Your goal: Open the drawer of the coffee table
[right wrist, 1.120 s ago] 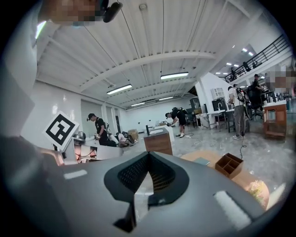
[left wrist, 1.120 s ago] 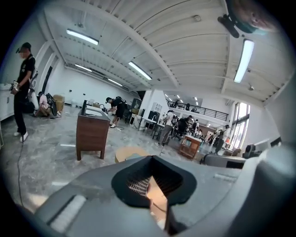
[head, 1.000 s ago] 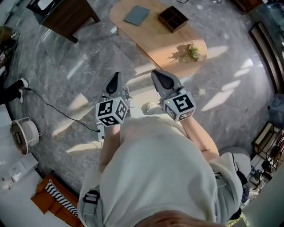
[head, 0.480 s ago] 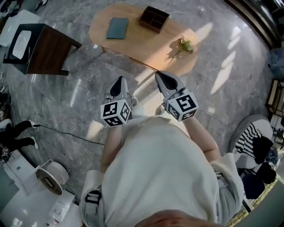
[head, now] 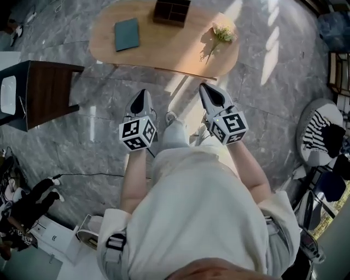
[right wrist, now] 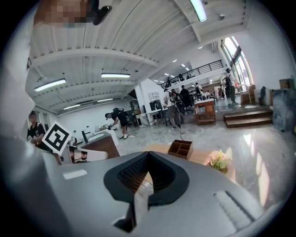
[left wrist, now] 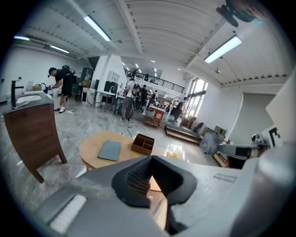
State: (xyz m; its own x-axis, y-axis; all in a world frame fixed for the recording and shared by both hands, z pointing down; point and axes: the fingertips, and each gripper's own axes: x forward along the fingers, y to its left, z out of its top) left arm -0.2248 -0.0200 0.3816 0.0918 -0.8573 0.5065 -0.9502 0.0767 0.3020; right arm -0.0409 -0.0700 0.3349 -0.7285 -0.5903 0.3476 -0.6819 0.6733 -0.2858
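pale wood, oval: the bench point(head: 164, 46), on a grey marble floor point(head: 273, 93) at the top of the head view, ahead of both hand-held grippers and well apart from them; its drawer cannot be made out from this angle. on the bench top: one flat teal book point(head: 127, 34) towards the left; one dark compartment tray point(head: 171, 11) at the far edge, near the middle; one small bunch of pale flowers point(head: 221, 34) towards the right end, in a patch of sunlight. left hand-held gripper point(head: 141, 95): grey, held out in front of the person, tip pointing towards the bench, jaws fully together with nothing between them; its own view shows the black pads meeting, with the bench, book and tray beyond. right hand-held gripper point(head: 206, 89): same make, near the left one, tip pointing towards the right end of the bench, jaws likewise pressed together and empty; its own view shows the tray and flowers beyond the pads. neither touches anything. dark brown wooden stand point(head: 46, 90): left of the bench, apart from it. black cable point(head: 93, 175): lying across the floor at lower left. person: a pale garment point(head: 197, 219) fills the lower half of the head view, forearms reaching forward to the grippers. background of both gripper views: a large hall with strip lights, several people standing far off.
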